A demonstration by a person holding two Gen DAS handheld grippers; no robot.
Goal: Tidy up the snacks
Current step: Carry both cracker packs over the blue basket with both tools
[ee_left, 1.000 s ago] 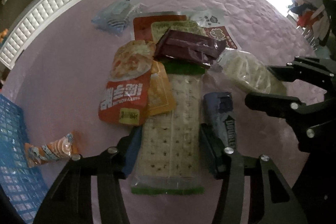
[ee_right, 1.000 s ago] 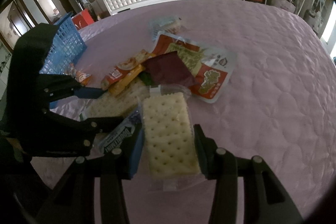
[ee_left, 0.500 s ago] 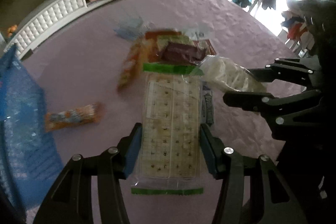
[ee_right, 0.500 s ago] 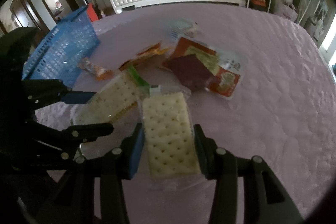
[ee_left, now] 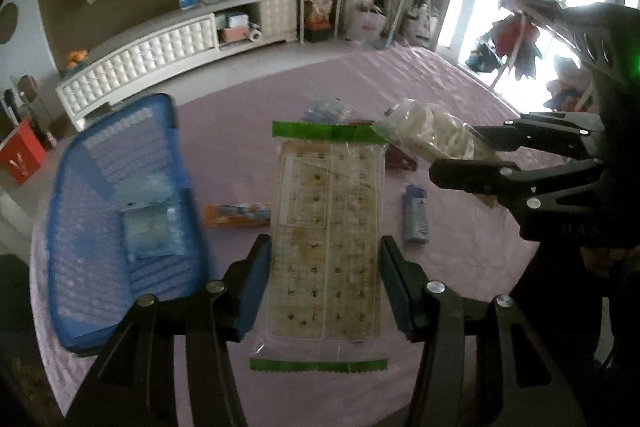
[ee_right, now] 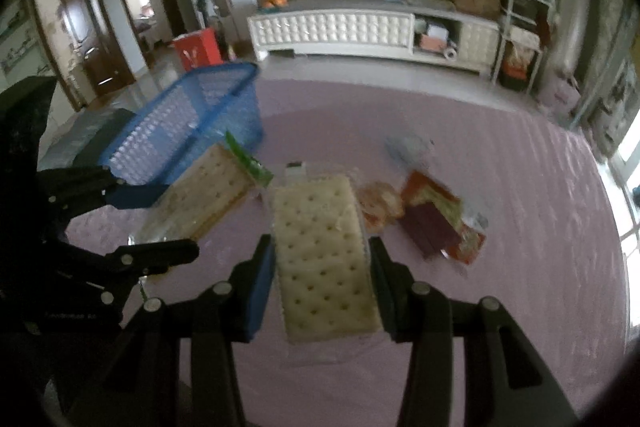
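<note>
Now aloft, cracker packs (ee_left: 326, 239) near basket rim (ee_left: 116, 115)

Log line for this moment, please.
left gripper: shut on green-edged cracker pack | right gripper: shut on white cracker pack | blue basket: left

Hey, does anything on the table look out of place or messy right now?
Yes. Several snack packets lie loose in an overlapping heap on the purple tablecloth, outside the blue basket. Nothing looks torn or spilled.
</note>
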